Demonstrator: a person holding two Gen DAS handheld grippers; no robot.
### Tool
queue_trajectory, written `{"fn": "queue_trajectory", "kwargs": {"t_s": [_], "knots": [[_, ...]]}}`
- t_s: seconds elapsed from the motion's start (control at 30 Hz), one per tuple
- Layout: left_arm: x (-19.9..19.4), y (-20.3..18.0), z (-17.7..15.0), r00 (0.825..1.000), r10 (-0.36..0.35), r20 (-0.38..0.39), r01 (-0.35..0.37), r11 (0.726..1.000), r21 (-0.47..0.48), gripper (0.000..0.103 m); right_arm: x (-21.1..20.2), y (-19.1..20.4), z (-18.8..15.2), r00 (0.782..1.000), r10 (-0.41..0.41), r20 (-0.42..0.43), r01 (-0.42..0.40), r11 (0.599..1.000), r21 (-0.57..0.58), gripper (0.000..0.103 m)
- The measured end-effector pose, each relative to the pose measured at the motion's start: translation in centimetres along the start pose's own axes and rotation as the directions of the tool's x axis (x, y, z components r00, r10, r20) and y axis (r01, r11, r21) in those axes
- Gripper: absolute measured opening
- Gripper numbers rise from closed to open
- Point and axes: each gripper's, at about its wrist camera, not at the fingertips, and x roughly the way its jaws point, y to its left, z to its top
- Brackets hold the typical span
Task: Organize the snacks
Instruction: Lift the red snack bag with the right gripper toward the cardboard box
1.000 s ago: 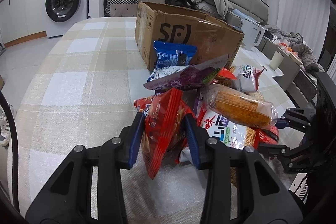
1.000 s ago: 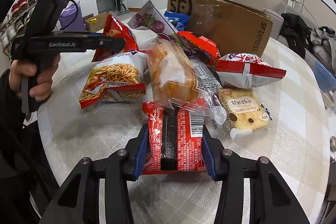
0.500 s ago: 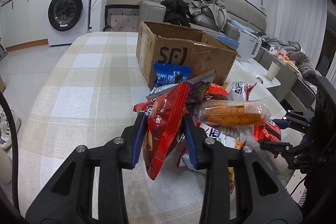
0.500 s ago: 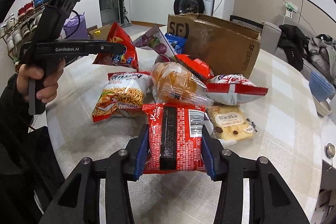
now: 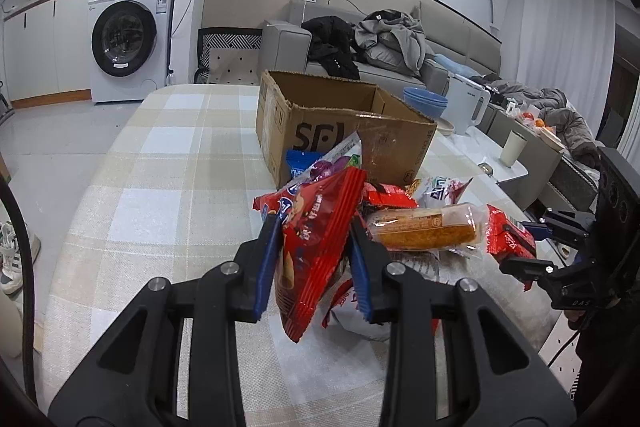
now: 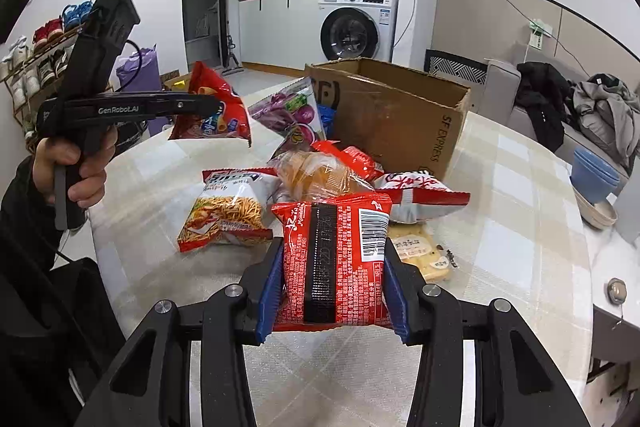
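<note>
The left tongs (image 5: pixel 316 263) are clenched on a red chip bag (image 5: pixel 320 239), pinched edge-on between the blue pads; the jaws have just been closing further on it. The bag hangs clear of the surface (image 5: pixel 168 179), above the near end of the snack pile. In the right wrist view the same bag (image 6: pixel 212 111) is seen held up in the air over the left edge of the surface, with a hand (image 6: pixel 76 163) wrapped around the tongs' handle.

The right tongs (image 6: pixel 334 279) grip a red noodle packet (image 6: pixel 336 259) by its two side edges, barcode and a black strip facing up, lifted clear of the surface over its near part.

Just beyond the packet lies the pile: a white and red bag of fried noodle sticks (image 6: pixel 228 211) to the left, a clear-wrapped golden bread roll (image 6: pixel 320 175) in the middle, a white and red pillow bag (image 6: pixel 416 199) to the right, and a pale cake in clear wrap (image 6: pixel 420 251) nearest the right tongs. Behind these a purple and white bag (image 6: pixel 292 115) leans up against an open cardboard box (image 6: pixel 400 115), which stands further back toward the middle of the surface; a blue packet (image 5: pixel 298 163) sits against the box's near wall. Blue bowls (image 6: pixel 592 175) rest at the right edge.
</note>
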Motion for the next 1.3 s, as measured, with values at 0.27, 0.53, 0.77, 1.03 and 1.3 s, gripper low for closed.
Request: {"fn": "queue_trajectory", "kwargs": {"t_s": [0.27, 0.53, 0.77, 1.03, 1.3], "knots": [[-2.0, -0.6, 0.6, 0.999, -0.001, 0.038, 0.001, 1.0, 0.003, 0.03, -1.4, -0.2, 0.0, 1.0, 0.0, 0.027, 0.0, 1.0, -0.01, 0.046], [-3.1, -1.3, 0.8, 0.999, -0.003, 0.047, 0.002, 1.0, 0.014, 0.03, -2.2, -0.8, 0.6, 0.997, -0.038, 0.072, 0.036, 0.999, 0.031, 0.046], [-4.1, -1.7, 1.1, 0.998, 0.017, 0.06, -0.018, 1.0, 0.017, 0.03, -2.2, -1.7, 1.0, 0.994, -0.046, 0.1, 0.037, 0.995, 0.09, 0.046], [-4.0, -1.9, 2.3, 0.996, 0.035, 0.081, -0.037, 0.999, 0.023, 0.03, -2.6, -2.6, 2.3, 0.987, -0.067, 0.148, 0.04, 0.982, 0.183, 0.046], [-3.8, -2.4, 4.7, 0.994, 0.035, 0.102, -0.039, 0.999, 0.036, 0.03, -3.8, -3.6, 4.0, 0.975, -0.048, 0.218, -0.014, 0.962, 0.274, 0.046]]}}
